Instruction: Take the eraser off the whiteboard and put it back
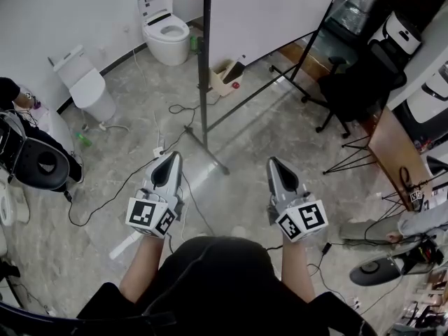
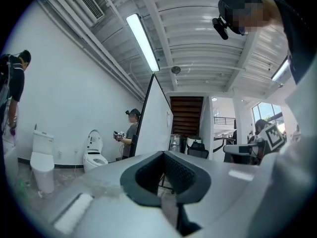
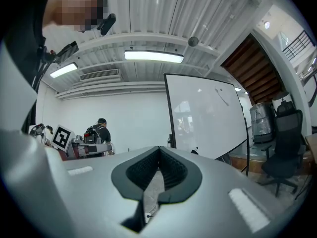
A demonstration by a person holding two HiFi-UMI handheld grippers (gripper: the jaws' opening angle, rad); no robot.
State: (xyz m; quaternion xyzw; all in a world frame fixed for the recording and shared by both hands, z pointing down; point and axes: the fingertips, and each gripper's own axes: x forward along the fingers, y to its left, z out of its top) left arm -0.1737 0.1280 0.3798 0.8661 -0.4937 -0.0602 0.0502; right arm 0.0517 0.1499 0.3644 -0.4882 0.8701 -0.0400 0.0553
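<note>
Evidently stood at the approach, well short of any grasp. Held the left gripper (image 1: 173, 158) and the right gripper (image 1: 273, 162) clenched and empty, pads pressed together with nothing between, both pointed level toward the far whiteboard (image 1: 266, 12). Needed first to close the gap on foot, stepping clear of the cables (image 1: 183, 108) and the stand's leg (image 1: 210, 156) lying just beyond the gripper tips. Needed only then to part one pair of jaws, square them to the long sides of the eraser (image 3: 195, 151) and pinch lightly, without shoving the board on its stand. Could not make the eraser out for certain: took for it, as a guess, the small dark shape at the board's lower edge near the left post. Found it far ahead of the right gripper, well apart from both grippers and touched by neither.
</note>
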